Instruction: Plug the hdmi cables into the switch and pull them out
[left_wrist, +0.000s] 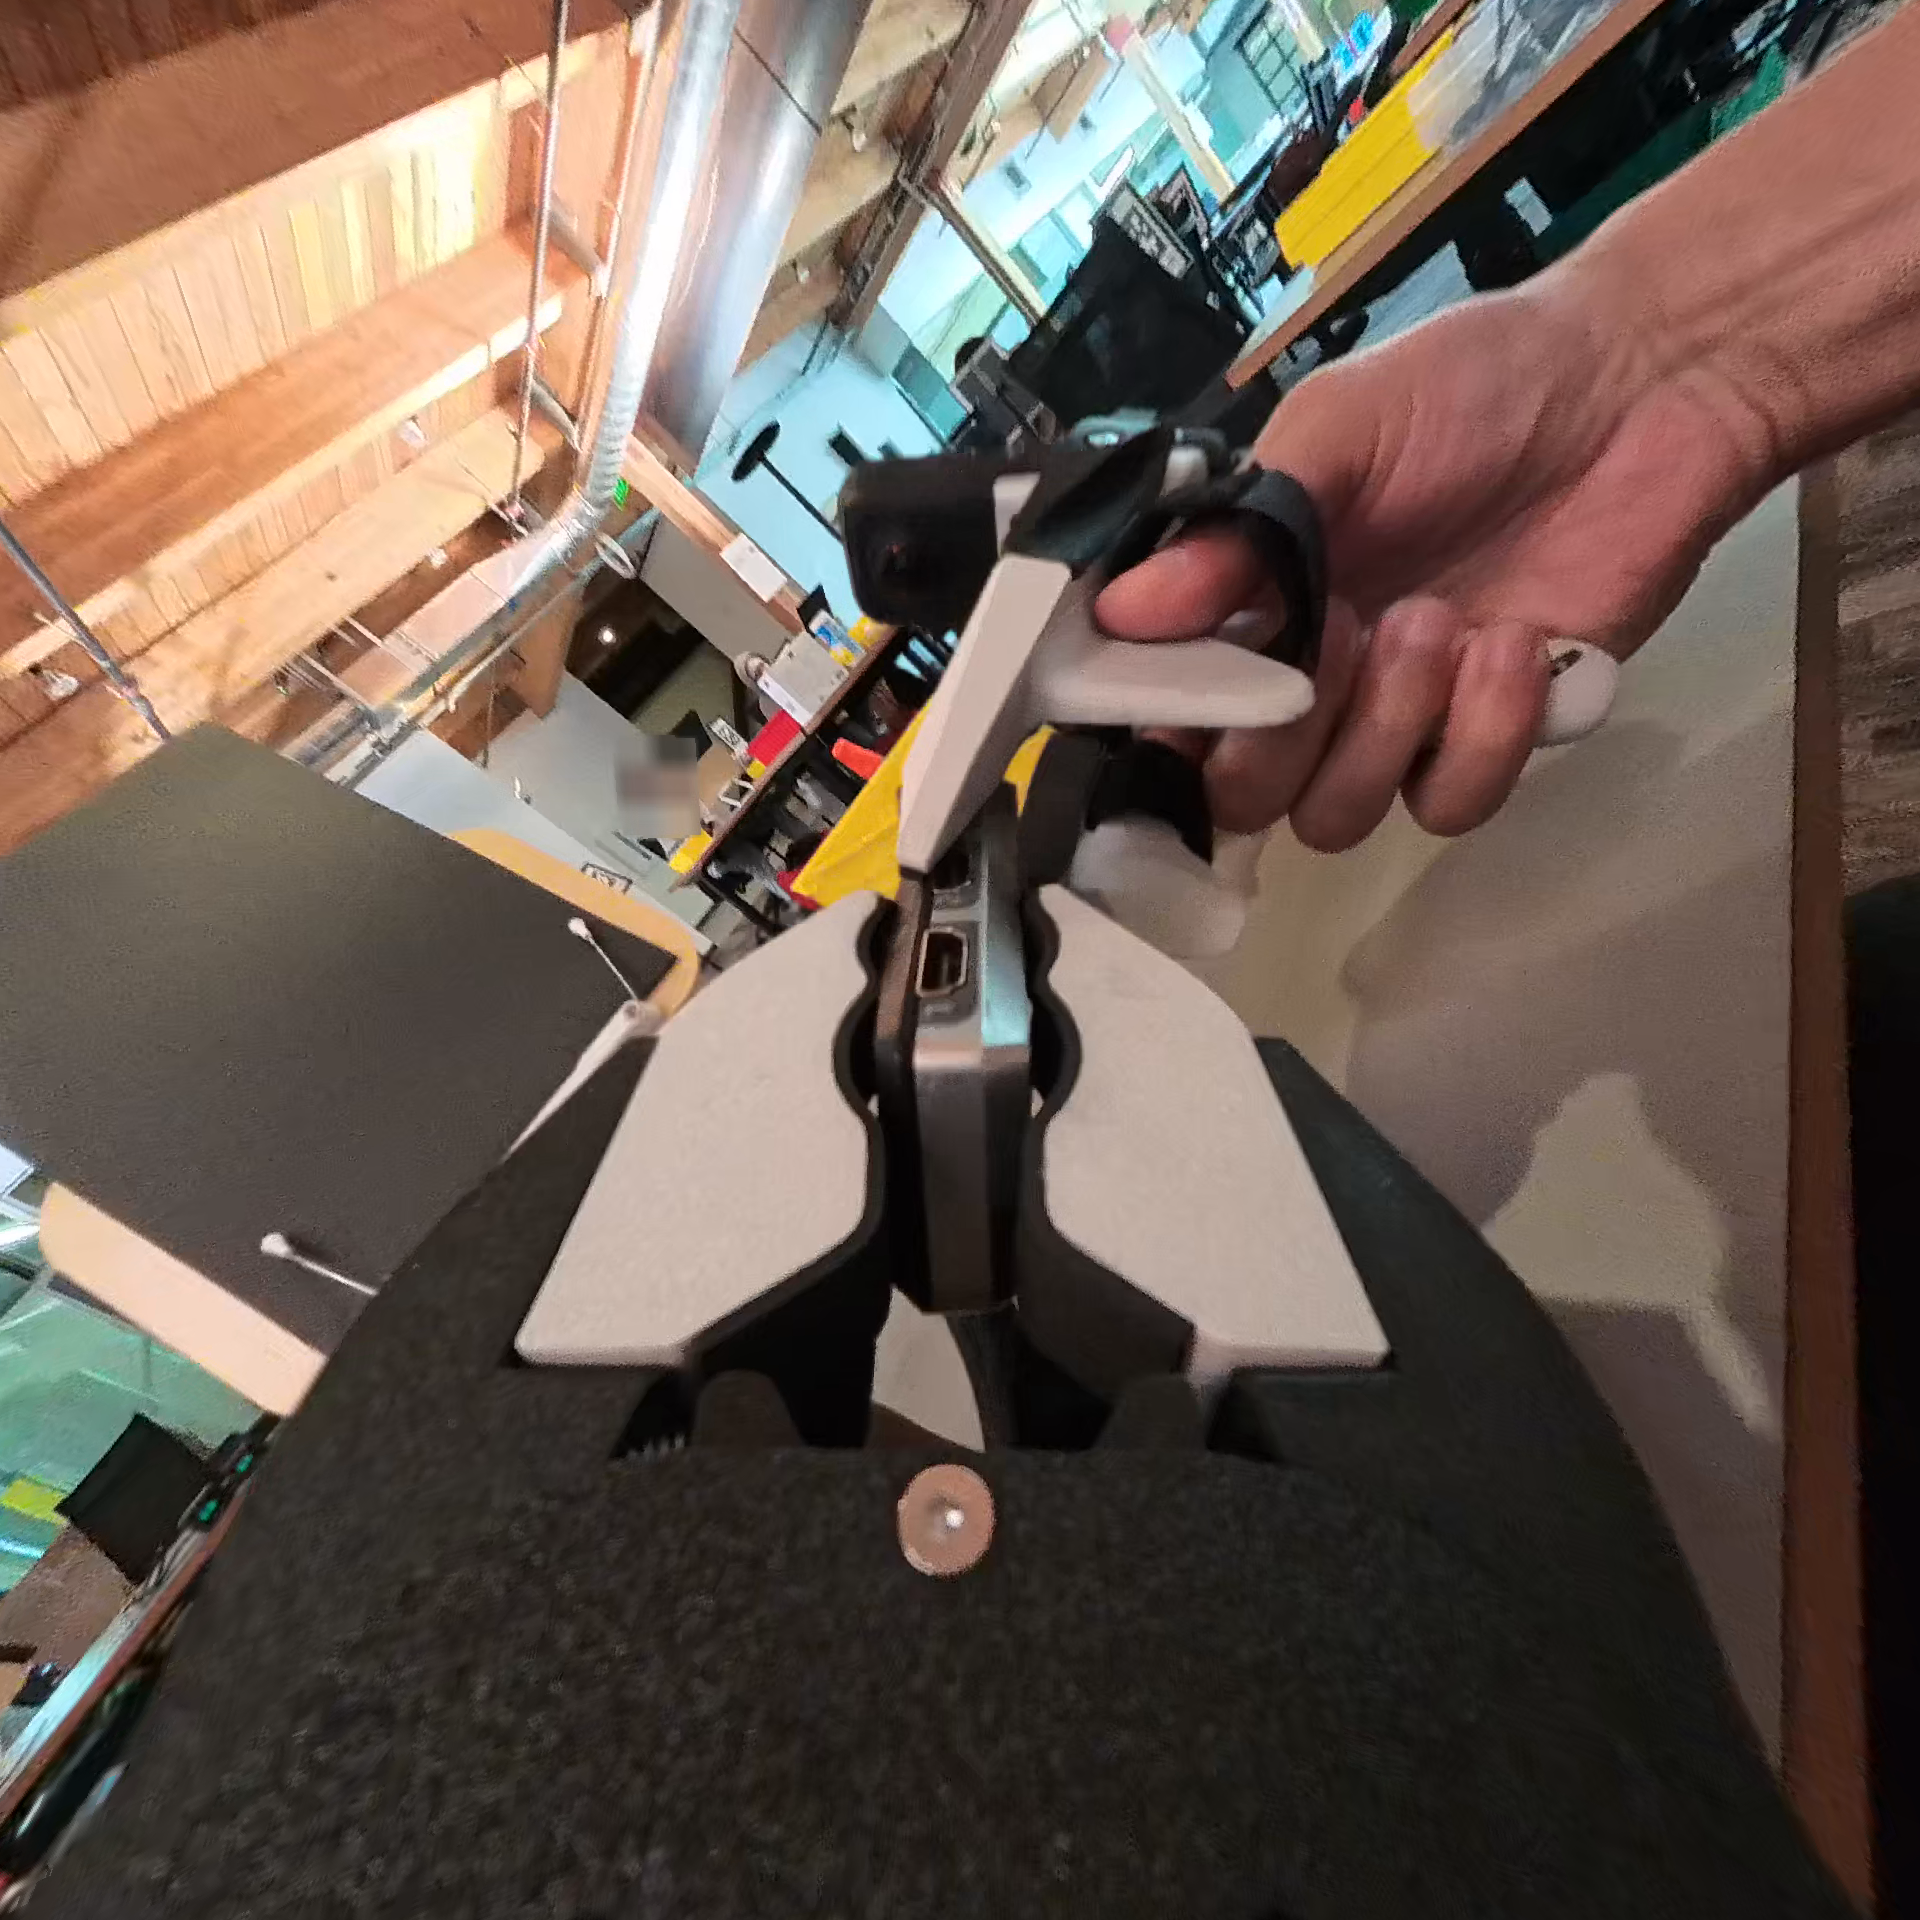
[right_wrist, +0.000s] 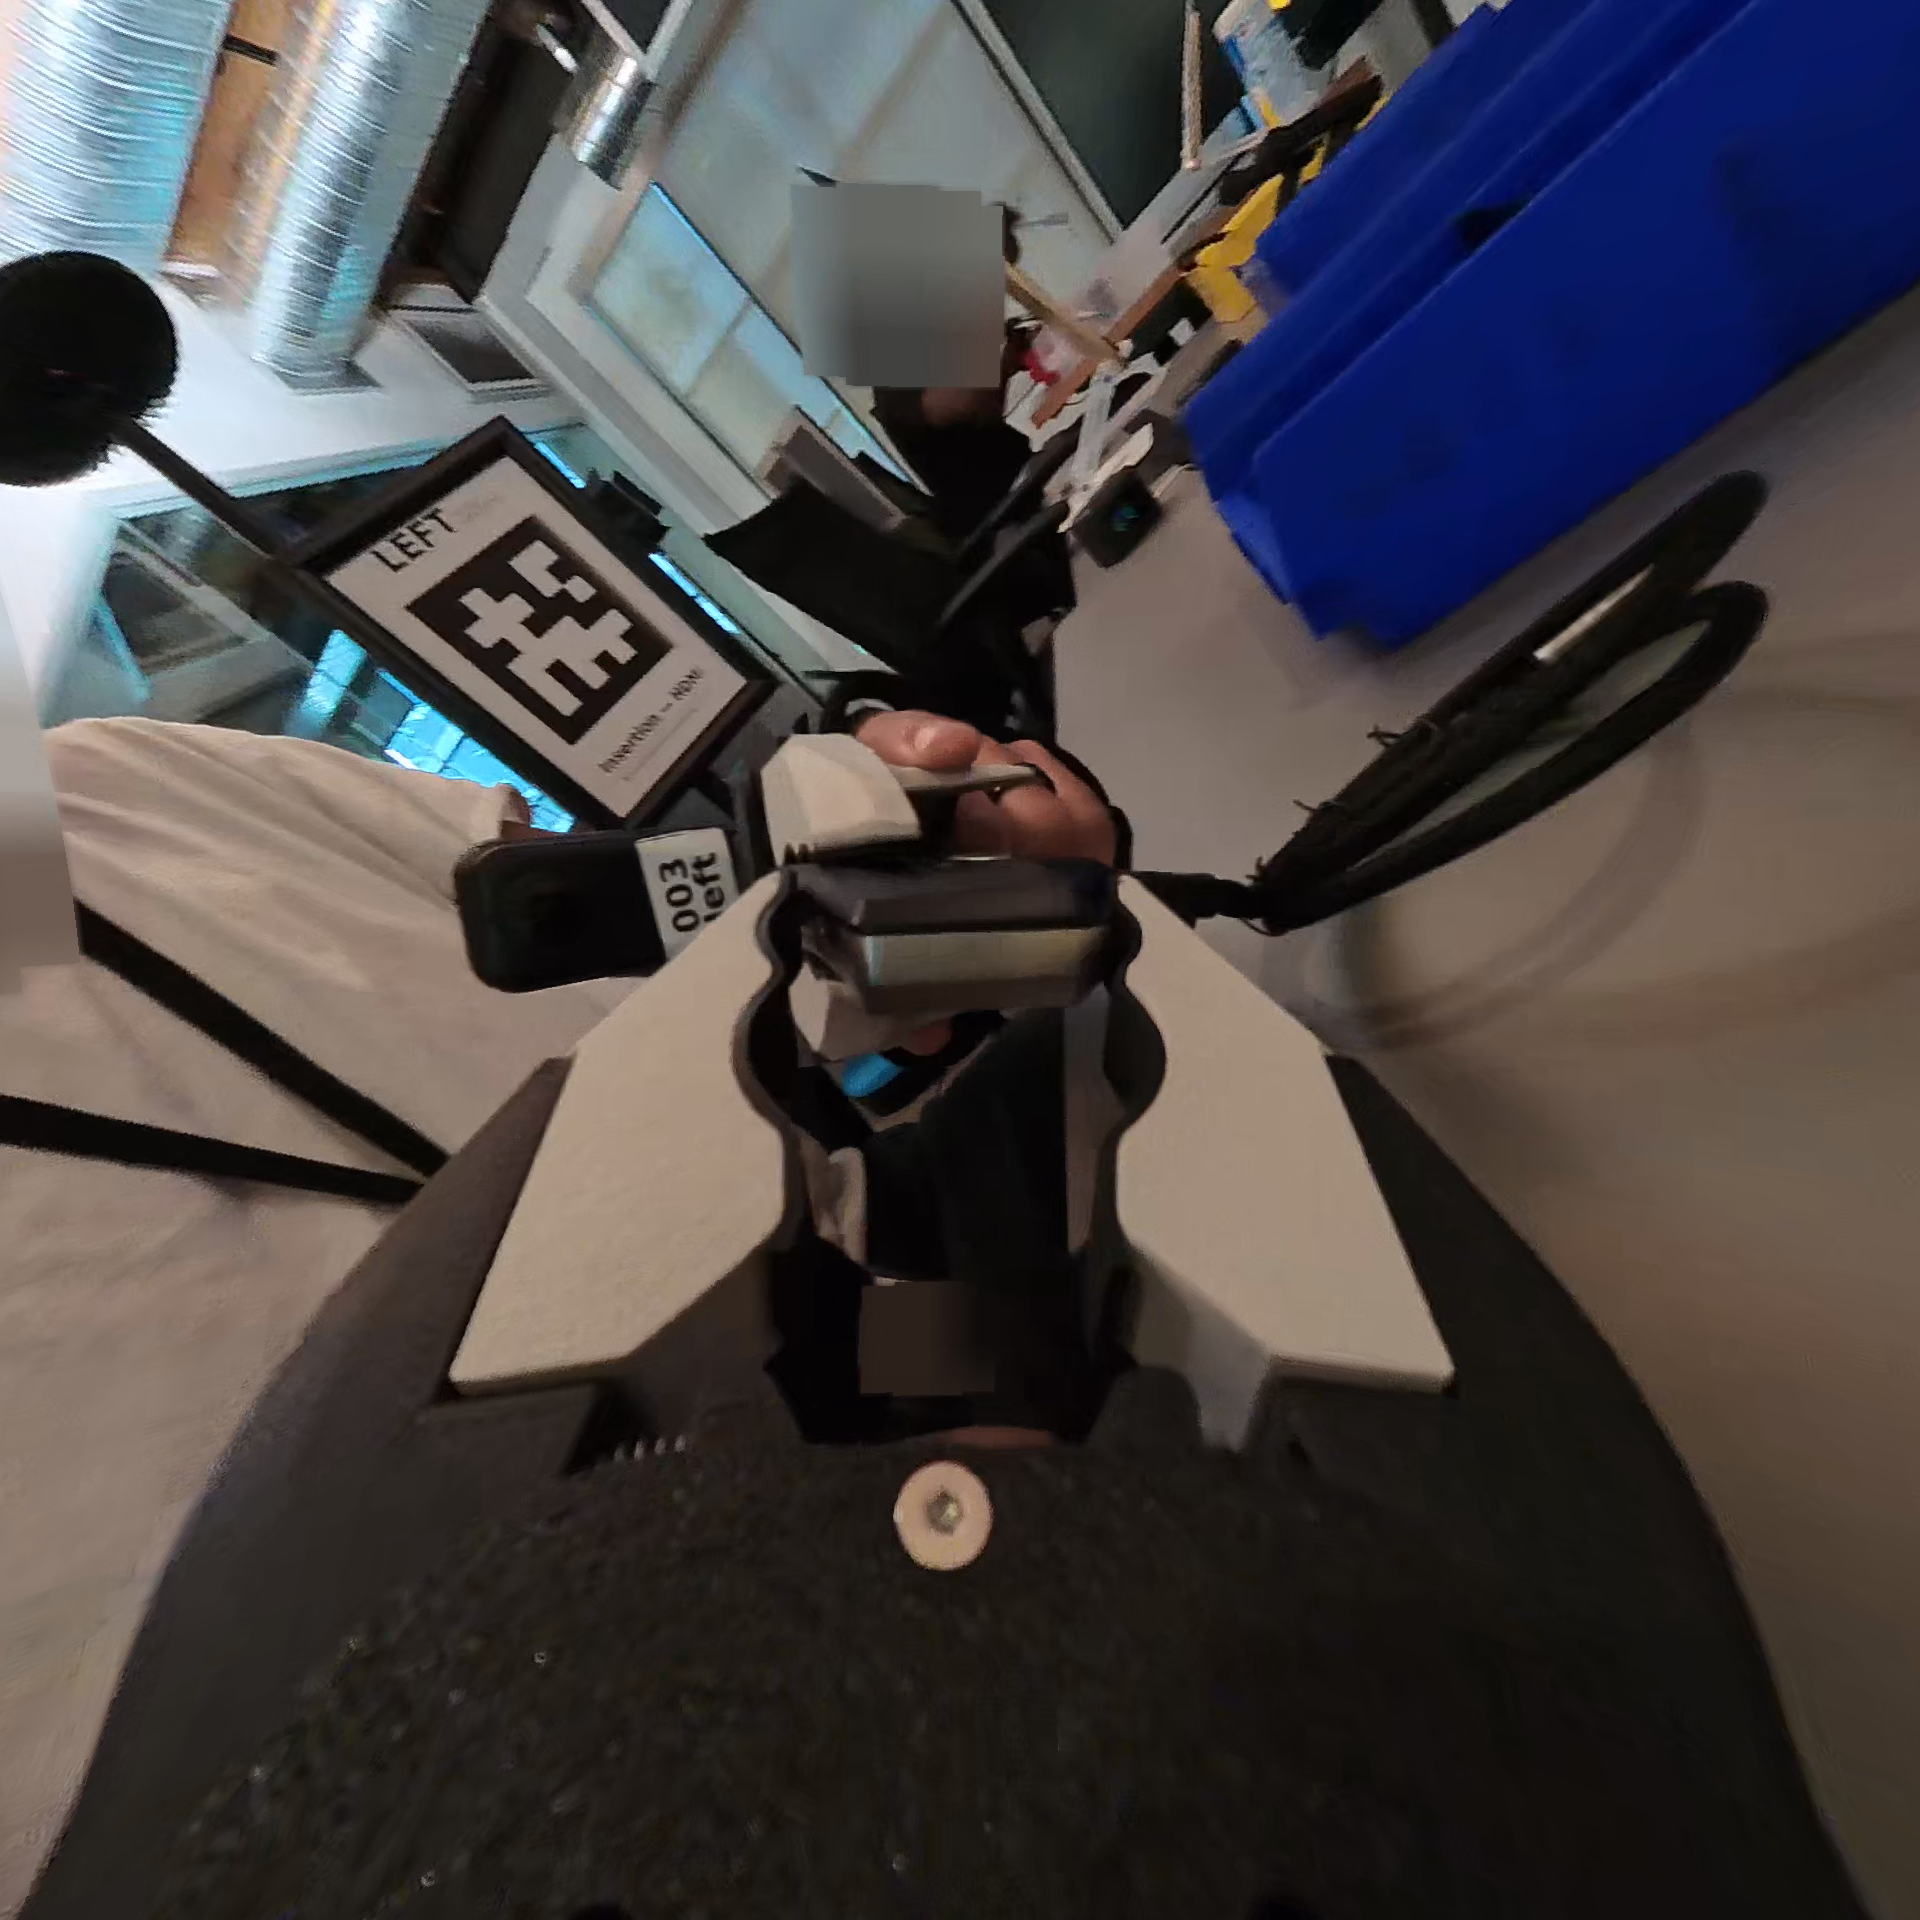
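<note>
The left tongs (left_wrist: 951, 1023) are clamping the grey switch (left_wrist: 956, 1153) edgewise; the right tongs (right_wrist: 951, 935) are gripping its far end (right_wrist: 971, 951).

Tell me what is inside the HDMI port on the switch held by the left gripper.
The switch sits clamped in the left gripper. Its one visible port looks empty, with no plug seated. The next port is covered by the right gripper, so its contents cannot be seen.

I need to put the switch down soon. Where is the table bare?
Bare pale tabletop lies right of the left gripper, up to the wooden edge. By the blue bins and coiled cable it is crowded.
</note>
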